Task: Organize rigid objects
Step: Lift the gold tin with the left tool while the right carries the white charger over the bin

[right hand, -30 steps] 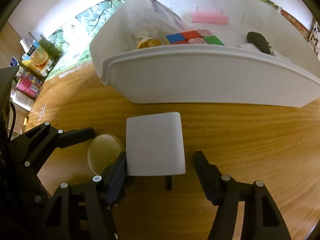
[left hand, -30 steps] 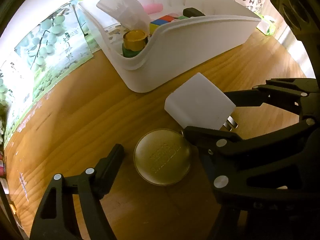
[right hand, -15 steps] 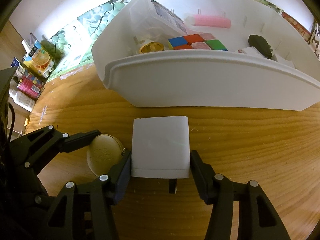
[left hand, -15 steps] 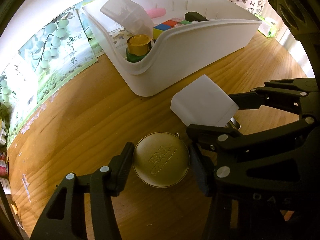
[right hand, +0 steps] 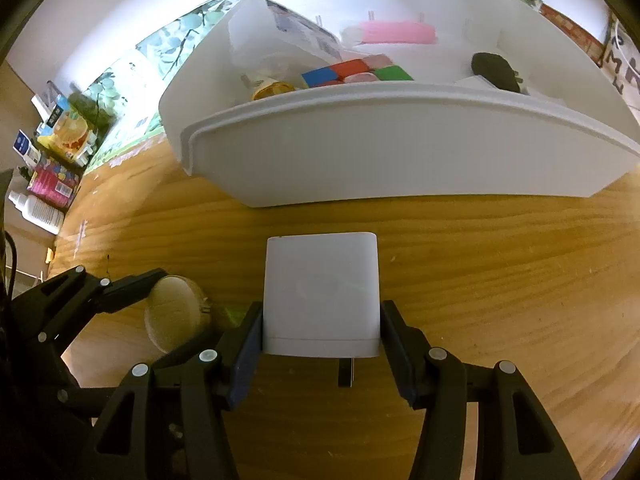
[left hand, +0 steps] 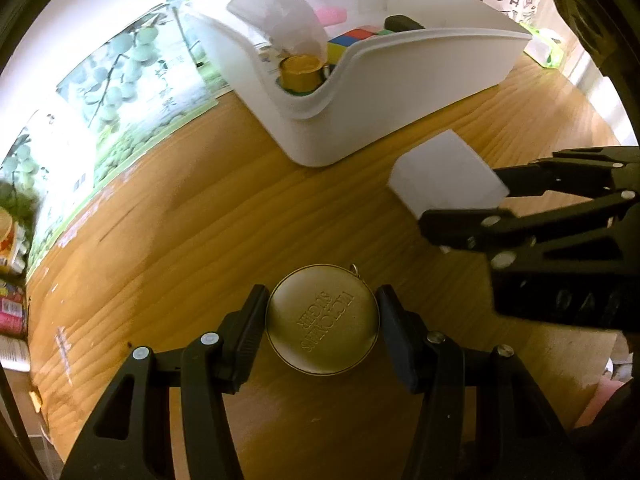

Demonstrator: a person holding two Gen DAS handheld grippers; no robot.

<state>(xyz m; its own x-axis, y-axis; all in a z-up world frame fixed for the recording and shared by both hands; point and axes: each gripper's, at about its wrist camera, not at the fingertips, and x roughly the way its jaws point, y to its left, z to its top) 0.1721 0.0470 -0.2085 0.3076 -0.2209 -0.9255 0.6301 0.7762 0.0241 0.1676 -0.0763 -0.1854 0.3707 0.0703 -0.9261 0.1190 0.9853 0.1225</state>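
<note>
- Since the earlier frame both claws have been closing: the left claw (left hand: 322, 330) went from straddling the gold tin loosely to pads on both sides of it; the right claw (right hand: 320, 344) went from a visible gap to pads against the white charger.
- Left claw now: clenched on the round gold tin (left hand: 322, 319), lid up with embossed lettering, tin on the table (left hand: 180, 232).
- Right claw now: clenched on the white charger (right hand: 320, 294) by its two side faces; a prong sticks out of its near end, over the wood.
- The two claws sit just beside each other; tin and charger are near but apart.
- White bin (right hand: 400, 148) stands behind both on the table, apart from the charger. Inside: coloured cube (right hand: 352, 72), gold-capped jar (left hand: 301, 74), pink roll (right hand: 394, 32), dark object (right hand: 494, 71), clear plastic box (left hand: 276, 20).
</note>
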